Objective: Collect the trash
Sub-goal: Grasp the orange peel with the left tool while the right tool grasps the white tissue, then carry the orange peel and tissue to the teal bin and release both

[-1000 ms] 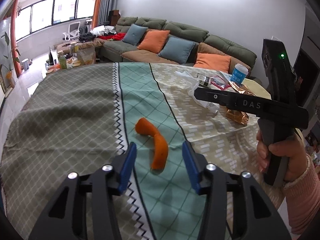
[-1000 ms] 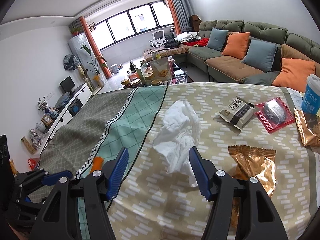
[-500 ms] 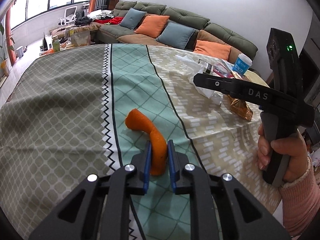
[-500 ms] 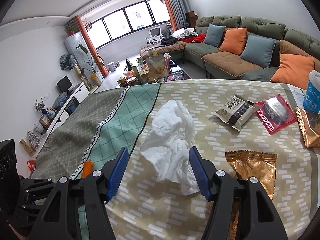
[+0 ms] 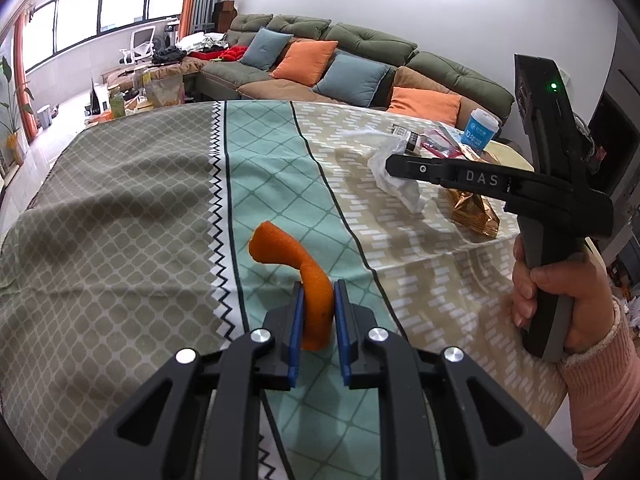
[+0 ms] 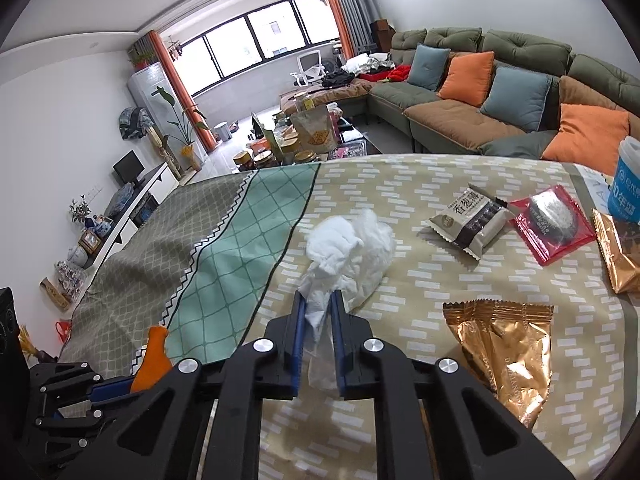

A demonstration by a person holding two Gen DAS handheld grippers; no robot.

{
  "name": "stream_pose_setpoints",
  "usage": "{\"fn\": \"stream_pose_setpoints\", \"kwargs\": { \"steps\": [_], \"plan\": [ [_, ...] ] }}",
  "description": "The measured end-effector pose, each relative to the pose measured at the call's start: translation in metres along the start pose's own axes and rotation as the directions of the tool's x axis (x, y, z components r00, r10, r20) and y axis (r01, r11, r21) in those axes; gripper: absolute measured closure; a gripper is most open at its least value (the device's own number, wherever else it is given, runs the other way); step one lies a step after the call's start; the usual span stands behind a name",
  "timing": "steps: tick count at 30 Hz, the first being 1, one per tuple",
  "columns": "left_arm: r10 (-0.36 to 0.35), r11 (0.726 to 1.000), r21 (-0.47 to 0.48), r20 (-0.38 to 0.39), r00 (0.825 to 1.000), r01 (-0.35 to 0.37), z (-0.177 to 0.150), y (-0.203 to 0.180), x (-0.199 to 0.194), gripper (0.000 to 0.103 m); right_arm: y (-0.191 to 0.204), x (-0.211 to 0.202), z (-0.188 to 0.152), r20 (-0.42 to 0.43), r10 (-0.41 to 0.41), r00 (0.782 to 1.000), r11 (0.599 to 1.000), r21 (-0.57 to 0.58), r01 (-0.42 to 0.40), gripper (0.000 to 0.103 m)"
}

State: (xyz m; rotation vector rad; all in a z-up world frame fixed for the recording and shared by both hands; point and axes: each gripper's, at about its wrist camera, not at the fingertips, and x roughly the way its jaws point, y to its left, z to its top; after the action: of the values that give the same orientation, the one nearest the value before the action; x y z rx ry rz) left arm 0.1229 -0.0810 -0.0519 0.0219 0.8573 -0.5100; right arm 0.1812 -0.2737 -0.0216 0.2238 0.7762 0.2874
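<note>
The left gripper has its jaws clamped on the near end of an orange peel over the tabletop's teal stripe. The right gripper, marked "DAS", has just closed its jaws onto a crumpled white tissue. Right of those jaws lies a gold wrapper; beyond it lie a grey snack packet, a red packet and a blue cup.

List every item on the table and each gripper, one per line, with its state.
left gripper: shut on orange peel
orange peel: curled, pinched at near end
right gripper: just closed on tissue
tissue: crumpled, pinched
gold wrapper: torn open, flat
grey packet: lying flat
red packet: lying flat
cup: upright
</note>
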Motion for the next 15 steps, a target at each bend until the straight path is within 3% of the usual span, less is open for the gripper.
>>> {"fn": "stream_pose_setpoints", "kwargs": {
  "steps": [6, 15],
  "plan": [
    [0.024, 1.0, 0.001, 0.026, 0.999, -0.024, -0.006, 0.0, -0.013, 0.087, 0.009, -0.013, -0.003, 0.033, 0.02, 0.999, 1.0, -0.02, -0.02, 0.092],
    [0.05, 0.999, -0.01, 0.065, 0.997, -0.049, -0.014, 0.006, -0.036, 0.087, 0.035, -0.037, -0.01, 0.073, 0.124, 0.99, 0.992, -0.047, -0.121, 0.092]
  ]
}}
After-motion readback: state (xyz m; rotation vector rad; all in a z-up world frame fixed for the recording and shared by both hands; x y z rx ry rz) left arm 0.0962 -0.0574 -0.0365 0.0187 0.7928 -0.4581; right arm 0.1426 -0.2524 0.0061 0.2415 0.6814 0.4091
